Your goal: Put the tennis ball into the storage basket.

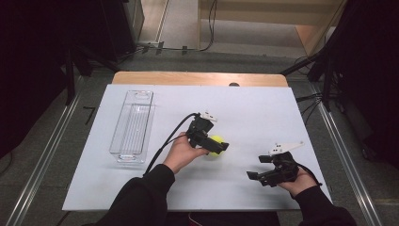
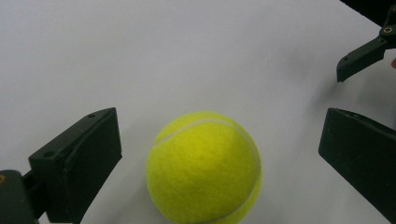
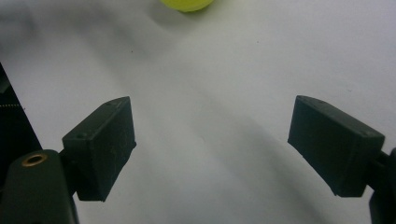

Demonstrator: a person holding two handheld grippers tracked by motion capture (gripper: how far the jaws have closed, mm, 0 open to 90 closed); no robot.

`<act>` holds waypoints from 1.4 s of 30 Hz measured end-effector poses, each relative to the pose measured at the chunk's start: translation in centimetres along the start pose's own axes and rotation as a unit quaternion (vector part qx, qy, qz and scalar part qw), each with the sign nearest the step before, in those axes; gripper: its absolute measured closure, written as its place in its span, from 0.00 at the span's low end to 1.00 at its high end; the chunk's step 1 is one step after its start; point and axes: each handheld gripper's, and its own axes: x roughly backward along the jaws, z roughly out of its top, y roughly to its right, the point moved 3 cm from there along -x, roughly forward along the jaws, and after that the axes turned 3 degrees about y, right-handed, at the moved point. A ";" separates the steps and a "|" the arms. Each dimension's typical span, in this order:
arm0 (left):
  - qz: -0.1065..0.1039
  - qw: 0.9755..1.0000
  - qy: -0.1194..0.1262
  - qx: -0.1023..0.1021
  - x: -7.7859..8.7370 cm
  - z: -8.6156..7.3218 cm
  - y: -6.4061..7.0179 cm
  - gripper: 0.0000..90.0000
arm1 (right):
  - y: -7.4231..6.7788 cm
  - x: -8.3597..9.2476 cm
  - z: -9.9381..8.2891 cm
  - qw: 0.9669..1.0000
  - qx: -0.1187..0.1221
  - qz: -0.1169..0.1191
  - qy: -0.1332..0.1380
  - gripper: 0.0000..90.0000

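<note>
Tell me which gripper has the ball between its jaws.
The left gripper: its open jaws flank the tennis ball. The right gripper is apart.

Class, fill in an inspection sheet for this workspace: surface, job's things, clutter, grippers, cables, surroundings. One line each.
Surface: white board on a wooden table, flat, no spills seen.
Job's things: tennis ball resting on the board; clear bin at far left, nothing in it.
Clutter: nothing seen.
Grippers: left gripper open, fingers either side of the ball, not touching; right gripper open, holding nothing.
Cables: black cable trails from the left gripper.
Surroundings: grey floor, metal rails, dark stands.
</note>
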 end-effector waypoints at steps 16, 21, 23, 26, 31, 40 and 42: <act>-0.003 1.000 0.005 0.007 -1.0 -1.3 -0.3 0.01 | 0.0 0.0 0.0 1.000 0.000 0.001 0.000 0.14; -0.002 1.000 -0.002 0.004 -1.5 -1.8 -0.3 0.02 | 0.0 0.0 0.0 1.000 0.000 0.001 0.000 0.14; -0.001 1.000 -0.003 0.002 -1.6 -1.9 -0.3 0.03 | 0.0 0.0 0.0 1.000 0.001 0.001 0.000 0.14; 0.000 1.000 -0.007 0.004 -1.9 -2.3 -0.4 0.04 | 0.0 0.0 0.0 1.000 0.000 0.002 0.000 0.14; 0.002 1.000 -0.015 0.003 -2.4 -2.8 -0.4 0.04 | 0.0 0.0 0.0 1.000 0.000 0.003 0.000 0.14; 0.014 1.000 -0.021 -0.008 -2.8 -3.3 -0.3 0.09 | 0.0 0.0 0.0 1.000 0.000 0.003 0.000 0.14; 0.016 1.000 -0.018 -0.011 -2.8 -3.4 -0.3 0.17 | 0.0 0.0 0.0 1.000 -0.001 0.003 0.001 0.14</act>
